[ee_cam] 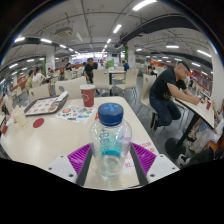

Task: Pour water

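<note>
Right now the hand-held gripper (110, 160) is held level just above a round cream table (50, 140), its purple-padded fingers (76, 156) spread wide. Between them stands a clear plastic water bottle with a blue cap (110, 133), upright on the table; whether the pads touch it I cannot tell. Beyond it sits a red paper cup (88, 95). Around us, a lit canteen; a person in black (172, 92) leans over a neighbouring table.

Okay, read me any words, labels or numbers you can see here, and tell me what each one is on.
None can be read.
bottle, between the gripper fingers: clear, no label shows.
red cup: a pale mark, too small to read.
printed sheet on the table: colours only, too blurred.
</note>
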`<state>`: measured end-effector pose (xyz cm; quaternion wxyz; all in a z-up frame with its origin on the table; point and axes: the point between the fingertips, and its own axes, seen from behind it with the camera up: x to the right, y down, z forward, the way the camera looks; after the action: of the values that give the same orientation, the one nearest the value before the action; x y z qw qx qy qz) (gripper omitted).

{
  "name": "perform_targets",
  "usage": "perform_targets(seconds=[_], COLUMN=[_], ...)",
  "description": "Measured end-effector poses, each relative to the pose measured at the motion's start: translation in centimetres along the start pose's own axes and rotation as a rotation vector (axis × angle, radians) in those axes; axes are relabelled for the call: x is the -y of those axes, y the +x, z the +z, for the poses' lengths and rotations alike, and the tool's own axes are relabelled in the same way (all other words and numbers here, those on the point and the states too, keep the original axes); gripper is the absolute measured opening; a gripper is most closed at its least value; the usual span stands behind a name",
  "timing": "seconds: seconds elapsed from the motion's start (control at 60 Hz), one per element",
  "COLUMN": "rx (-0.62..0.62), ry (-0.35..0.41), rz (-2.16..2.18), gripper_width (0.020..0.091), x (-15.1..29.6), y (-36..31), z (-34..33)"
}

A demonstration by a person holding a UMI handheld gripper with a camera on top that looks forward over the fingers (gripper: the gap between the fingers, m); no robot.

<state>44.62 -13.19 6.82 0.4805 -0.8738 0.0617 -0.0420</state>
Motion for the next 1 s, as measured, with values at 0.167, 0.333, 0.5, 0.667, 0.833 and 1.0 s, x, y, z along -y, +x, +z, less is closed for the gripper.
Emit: perform_targets(seconds=[0.167,0.333,0.5,0.667,0.833,1.0], rx=[0.009,-0.003,-0.029,-0.116,-0.255,-0.388], ry=[0.028,0.045,0.036,0.032,0.084,0.13], rz=[0.001,0.007,0.013,-0.05,-0.239,-0.497], gripper_width=[0.0537,0.0431,0.0431,0.0432,0.0429,0.043], x=[0.5,0.5,0.6,3.2,10.9,19.9], y=[-0.3,-0.1,0.2,0.0,-2.1,-8.4], z=[1.1,1.1,1.2,1.2,-0.2,-0.5])
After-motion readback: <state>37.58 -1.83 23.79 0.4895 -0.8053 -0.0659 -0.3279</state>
